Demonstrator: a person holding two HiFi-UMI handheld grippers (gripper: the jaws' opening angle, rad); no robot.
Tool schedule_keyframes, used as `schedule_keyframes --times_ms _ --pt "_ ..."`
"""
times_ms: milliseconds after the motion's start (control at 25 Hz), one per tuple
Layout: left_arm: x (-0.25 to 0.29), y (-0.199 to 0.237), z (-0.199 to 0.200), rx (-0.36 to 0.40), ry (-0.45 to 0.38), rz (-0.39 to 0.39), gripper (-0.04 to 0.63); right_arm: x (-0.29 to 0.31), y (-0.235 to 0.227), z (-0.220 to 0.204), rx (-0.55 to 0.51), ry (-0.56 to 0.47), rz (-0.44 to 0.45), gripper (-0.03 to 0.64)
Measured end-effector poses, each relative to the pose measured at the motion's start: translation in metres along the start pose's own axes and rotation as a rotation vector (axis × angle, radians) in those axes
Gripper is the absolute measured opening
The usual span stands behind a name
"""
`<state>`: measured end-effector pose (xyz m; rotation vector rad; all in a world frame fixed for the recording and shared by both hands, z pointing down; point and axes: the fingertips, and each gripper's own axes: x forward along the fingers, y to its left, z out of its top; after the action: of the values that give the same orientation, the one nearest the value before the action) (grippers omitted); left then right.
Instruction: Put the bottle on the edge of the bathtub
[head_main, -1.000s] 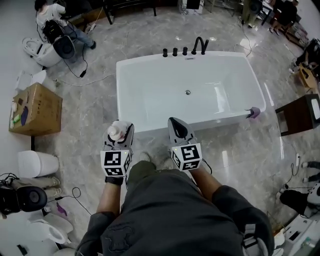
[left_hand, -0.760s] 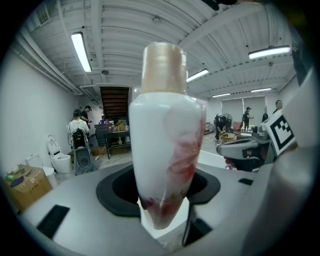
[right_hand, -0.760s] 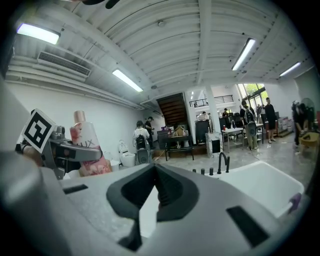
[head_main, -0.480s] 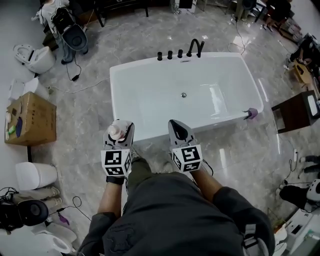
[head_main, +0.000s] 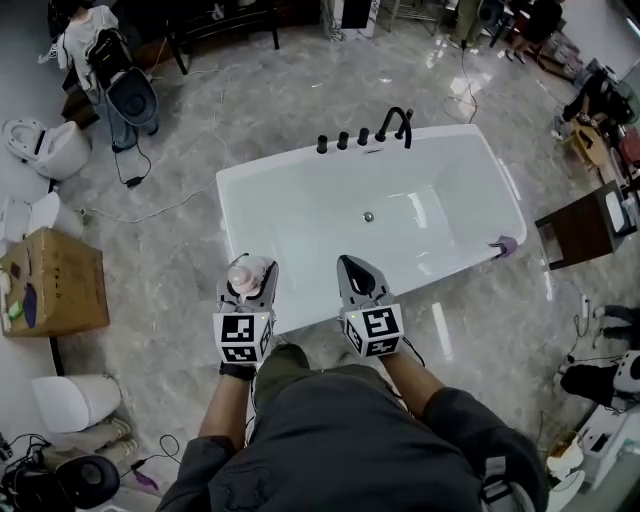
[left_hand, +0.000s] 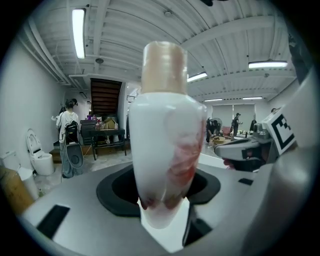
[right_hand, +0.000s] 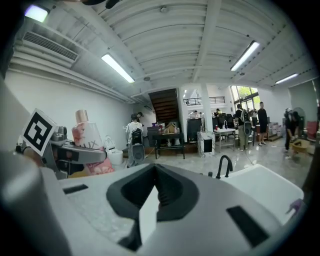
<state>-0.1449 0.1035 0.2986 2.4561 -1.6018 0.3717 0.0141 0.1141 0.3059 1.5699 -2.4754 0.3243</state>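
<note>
My left gripper (head_main: 248, 283) is shut on a white bottle (head_main: 244, 274) with a pink pattern and a beige cap, held upright just short of the bathtub's near rim (head_main: 300, 318). In the left gripper view the bottle (left_hand: 162, 150) stands between the jaws and fills the middle of the picture. My right gripper (head_main: 358, 274) is shut with nothing in it, level with the left one and a little to its right, its tip over the near rim. From the right gripper view the bottle (right_hand: 86, 140) shows at the left, and the jaws (right_hand: 150, 210) meet.
The white bathtub (head_main: 290, 190) is empty, with a black tap (head_main: 398, 122) and black knobs on its far rim and a small purple thing (head_main: 503, 246) on its right corner. A cardboard box (head_main: 50, 285), toilets and a dark side table (head_main: 580, 225) stand around on the marble floor.
The view has shifted so the tub sits lower and nearer in the picture. Both grippers have moved slightly forward toward the near rim, the bottle still held in the left one.
</note>
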Motion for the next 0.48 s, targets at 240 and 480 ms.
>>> schedule_keyframes --times_ms 240,480 --pt "0.059 0.063 0.009 0.023 -0.001 -0.068 0.228 0.078 0.009 0.019 -0.022 0.003 -0.069 0.002" --pt "0.139 0.095 0.010 0.070 -0.013 -0.088 0.228 0.152 -0.015 0.027 -0.040 -0.003 -0.081 0.002"
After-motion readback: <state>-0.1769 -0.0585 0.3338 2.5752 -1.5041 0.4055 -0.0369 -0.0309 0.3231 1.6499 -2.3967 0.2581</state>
